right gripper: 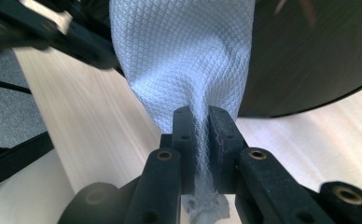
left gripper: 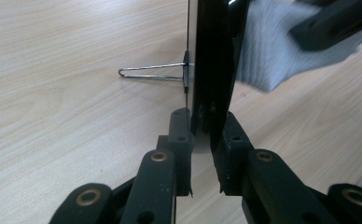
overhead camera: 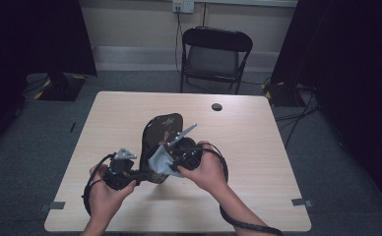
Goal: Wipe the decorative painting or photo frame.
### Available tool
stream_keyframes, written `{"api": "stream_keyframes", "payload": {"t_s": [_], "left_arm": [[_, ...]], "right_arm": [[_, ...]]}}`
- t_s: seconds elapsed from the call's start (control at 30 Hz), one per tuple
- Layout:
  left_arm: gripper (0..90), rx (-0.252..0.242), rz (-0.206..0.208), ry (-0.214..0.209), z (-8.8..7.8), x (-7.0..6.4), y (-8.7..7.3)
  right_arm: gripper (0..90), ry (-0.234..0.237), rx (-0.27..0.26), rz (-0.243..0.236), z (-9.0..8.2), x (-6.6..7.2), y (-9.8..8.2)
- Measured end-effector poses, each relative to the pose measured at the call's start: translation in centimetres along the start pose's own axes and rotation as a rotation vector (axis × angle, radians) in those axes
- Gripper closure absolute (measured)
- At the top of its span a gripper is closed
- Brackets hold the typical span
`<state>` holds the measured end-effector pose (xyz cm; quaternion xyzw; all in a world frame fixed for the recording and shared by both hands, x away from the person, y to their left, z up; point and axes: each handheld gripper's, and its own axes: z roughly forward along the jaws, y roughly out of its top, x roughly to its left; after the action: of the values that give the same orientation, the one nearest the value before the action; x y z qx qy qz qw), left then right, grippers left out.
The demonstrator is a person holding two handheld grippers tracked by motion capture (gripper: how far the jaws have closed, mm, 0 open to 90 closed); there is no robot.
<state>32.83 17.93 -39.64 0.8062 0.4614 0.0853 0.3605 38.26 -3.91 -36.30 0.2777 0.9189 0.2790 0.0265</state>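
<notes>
The right gripper (right gripper: 200,116) sits closest to its own camera, jaws clenched on a pale blue waffle-weave cloth (right gripper: 184,56) — the fabric bunches between the pads, a frayed end poking out below them, and fans upward against a dark, glossy oval plate (right gripper: 309,51). That plate is the landmark here. In the high view it stands tilted above the middle of the light wooden table (overhead camera: 258,147), showing a faint floral pattern on its dark face, with the cloth (overhead camera: 158,160) pressed to its lower right part by the right gripper (overhead camera: 172,160).

The left gripper (left gripper: 202,126) grasps the plate by its lower edge: in the left gripper view the plate (left gripper: 214,56) appears edge-on, pinched between the two pads. A thin wire hanger loop (left gripper: 151,73) sticks out from the plate's back, above the wood grain. The cloth (left gripper: 272,51) hangs on the plate's other side — the right gripper's dark jaw is blurred above it.

Beyond the plate, a round cable hole (overhead camera: 217,106) marks the table's far side, and a black folding chair (overhead camera: 216,56) stands behind the table.
</notes>
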Motion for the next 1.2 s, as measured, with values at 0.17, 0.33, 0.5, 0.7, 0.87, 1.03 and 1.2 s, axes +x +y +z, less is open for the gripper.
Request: {"api": "stream_keyframes", "payload": {"t_s": [0.17,0.33,0.5,0.7,0.87,1.03,1.2], "left_arm": [[78.9,-0.001,0.001,0.000,0.1,0.1,0.1],[78.9,-0.006,-0.006,-0.003,0.3,0.2,0.2],[78.8,-0.011,-0.003,-0.001,0.4,0.2,0.3],[78.6,-0.012,-0.008,-0.002,0.4,0.3,0.3],[78.3,-0.008,-0.011,-0.008,0.3,0.4,0.2],[76.9,-0.016,-0.020,-0.009,0.2,0.6,0.1],[72.2,-0.019,-0.023,-0.010,-0.3,0.9,-0.1]], "right_arm": [[82.5,0.000,0.030,0.026,1.8,-0.7,-1.1],[82.5,-0.003,0.062,0.048,3.5,-1.1,-2.2],[82.5,0.004,0.082,0.079,5.1,-1.7,-3.5],[82.5,0.007,0.113,0.091,6.6,-1.8,-4.5],[82.5,0.005,0.130,0.088,7.3,-1.6,-5.2],[82.5,0.017,0.124,0.095,7.1,-1.6,-5.6],[82.5,0.017,0.083,0.105,5.1,-1.9,-5.4]]}}
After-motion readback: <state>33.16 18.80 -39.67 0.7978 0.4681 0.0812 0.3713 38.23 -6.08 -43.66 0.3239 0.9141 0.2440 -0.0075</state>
